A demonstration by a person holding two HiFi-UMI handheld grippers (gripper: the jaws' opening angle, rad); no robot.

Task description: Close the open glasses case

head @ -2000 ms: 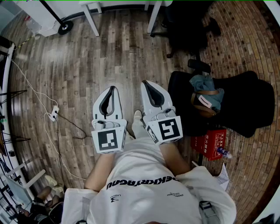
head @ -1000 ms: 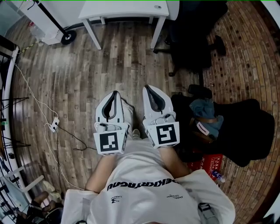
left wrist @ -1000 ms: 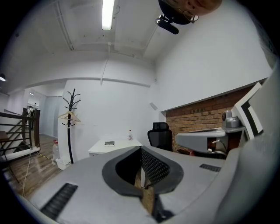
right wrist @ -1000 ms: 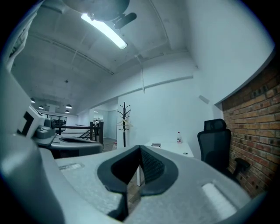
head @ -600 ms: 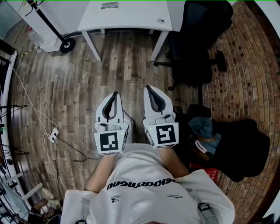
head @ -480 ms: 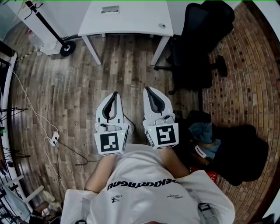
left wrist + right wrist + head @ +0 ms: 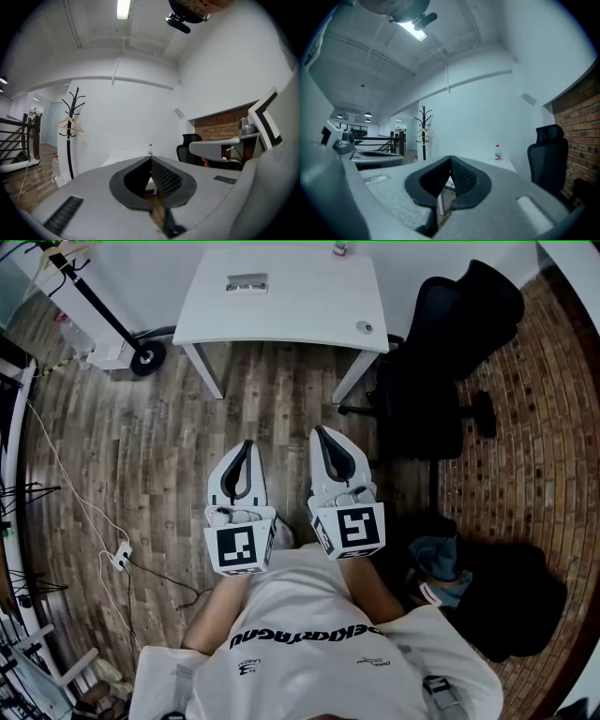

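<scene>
Grey case (image 7: 246, 282) on table (image 7: 300, 310), contents unclear; L gripper (image 7: 247, 443), R gripper (image 7: 318, 431) closed, empty.

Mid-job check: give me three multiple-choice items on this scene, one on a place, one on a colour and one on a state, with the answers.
1. In the head view, where does the black office chair stand relative to the table?
A. At its left end
B. At its right end
C. Behind the person

2. What colour is the table's top?
A. Black
B. Brown wood
C. White

3. How do the jaws of the left gripper and the right gripper stand?
A. Wide apart
B. Together, nothing between
C. Shut on a glasses case

Answers:
1 B: the chair sits just past the table's right legs.
2 C: the top is plain white against the wooden floor.
3 B: each gripper view shows its tips meeting, with nothing held.
</scene>
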